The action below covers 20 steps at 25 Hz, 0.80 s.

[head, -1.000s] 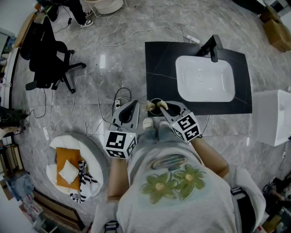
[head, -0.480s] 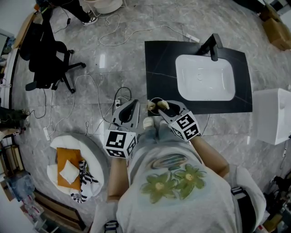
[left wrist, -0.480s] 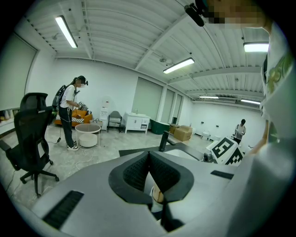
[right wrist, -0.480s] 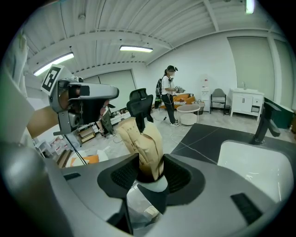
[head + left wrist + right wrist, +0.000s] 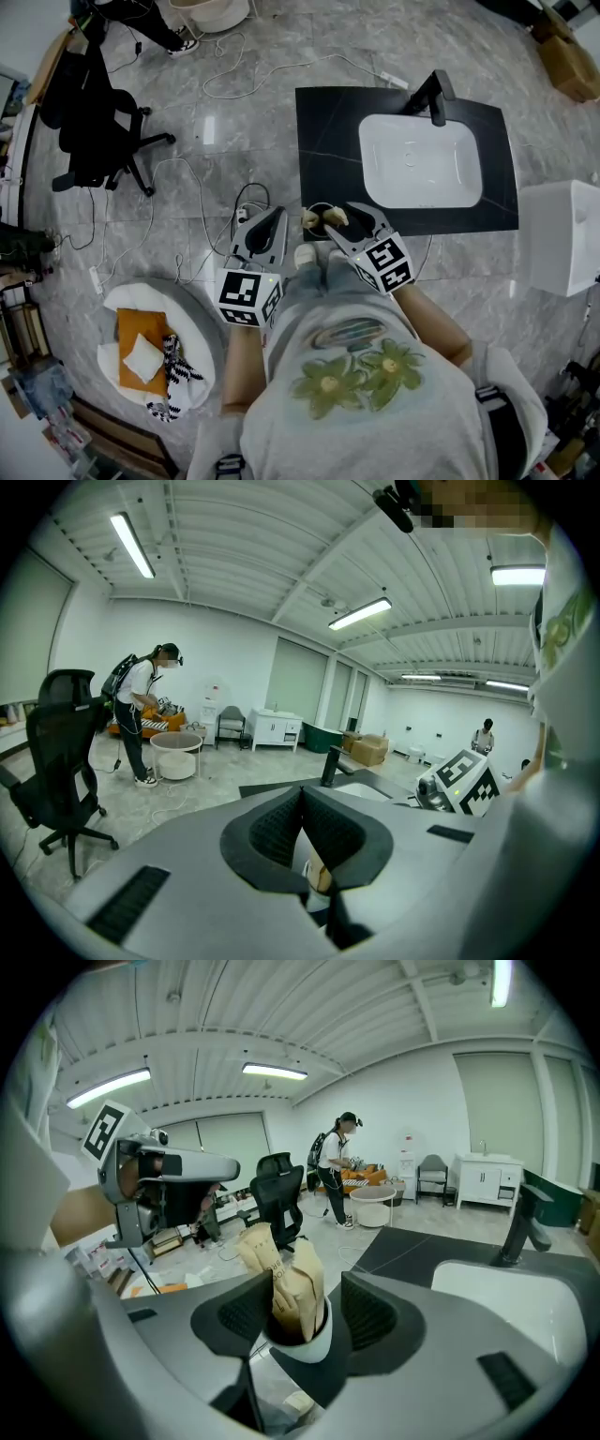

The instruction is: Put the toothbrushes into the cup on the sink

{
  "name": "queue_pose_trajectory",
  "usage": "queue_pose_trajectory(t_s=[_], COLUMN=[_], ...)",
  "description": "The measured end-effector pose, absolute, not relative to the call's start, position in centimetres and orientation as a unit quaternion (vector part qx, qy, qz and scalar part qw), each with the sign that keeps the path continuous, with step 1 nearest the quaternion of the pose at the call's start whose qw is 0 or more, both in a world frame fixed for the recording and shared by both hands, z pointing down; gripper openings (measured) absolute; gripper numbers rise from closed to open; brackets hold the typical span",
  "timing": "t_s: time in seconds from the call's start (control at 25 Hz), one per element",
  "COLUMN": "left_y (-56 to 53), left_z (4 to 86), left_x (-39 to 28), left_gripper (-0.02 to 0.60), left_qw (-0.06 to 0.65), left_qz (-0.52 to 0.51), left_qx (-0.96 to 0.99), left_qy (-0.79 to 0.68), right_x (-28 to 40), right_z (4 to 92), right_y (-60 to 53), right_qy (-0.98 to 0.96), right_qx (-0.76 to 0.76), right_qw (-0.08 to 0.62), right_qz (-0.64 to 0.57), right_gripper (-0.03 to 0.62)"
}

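Since the earlier frame, the right hand-held gripper (image 5: 341, 218) has just been opening its jaws, which now stand wide apart on either side of the cup (image 5: 322, 215) without pressing on it. The left hand-held gripper has kept its place.

Filling the upper right of the head view, the black table (image 5: 328, 131) carries a white sink (image 5: 422, 164) with a dark faucet (image 5: 436, 94) at its far edge. The person stands at the table's lower left corner, a marker cube showing on each tool. The left hand-held gripper (image 5: 269, 217) hangs over the floor just left of the table, jaws shut tight together; its own view (image 5: 302, 797) shows the two dark pads meeting in a line.

The cup sits on the table's lower left corner. Seen from the right hand-held gripper (image 5: 302, 1305), it is a small white cup (image 5: 305, 1344) with a dark inside, centred low in the frame between the ribbed pads. The toothbrushes (image 5: 281, 1274) stand in it, wrapped in tan paper sleeves with dark print, bunched together and leaning slightly left. In the head view they (image 5: 336, 216) show as pale tan tips over the cup's rim.
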<state>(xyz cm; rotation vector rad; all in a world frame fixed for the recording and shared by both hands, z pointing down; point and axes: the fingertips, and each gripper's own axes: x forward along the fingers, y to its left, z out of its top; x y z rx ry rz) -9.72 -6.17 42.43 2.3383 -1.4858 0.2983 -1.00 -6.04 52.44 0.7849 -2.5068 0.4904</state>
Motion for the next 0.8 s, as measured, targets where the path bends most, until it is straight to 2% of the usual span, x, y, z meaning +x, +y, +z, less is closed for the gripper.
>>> queue_pose_trajectory(t_s=[0.64,0.8], left_y=[-5.8,-5.6], left_z=[41.1,40.5], left_x=[-8.7,-8.3], left_gripper=[0.018,0.018], left_qw=[0.160,0.155], left_qz=[0.101,0.097], left_qx=[0.834,0.836], left_qy=[-0.519,-0.516], right_x=[-0.4,0.3], right_z=[42.2,40.9], right_y=[-6.8,-6.8], right_qy=[-0.933,-0.931], right_qx=[0.311,0.327], right_qw=[0.096,0.078], right_qz=[0.150,0.141], right_gripper=[0.204,0.100])
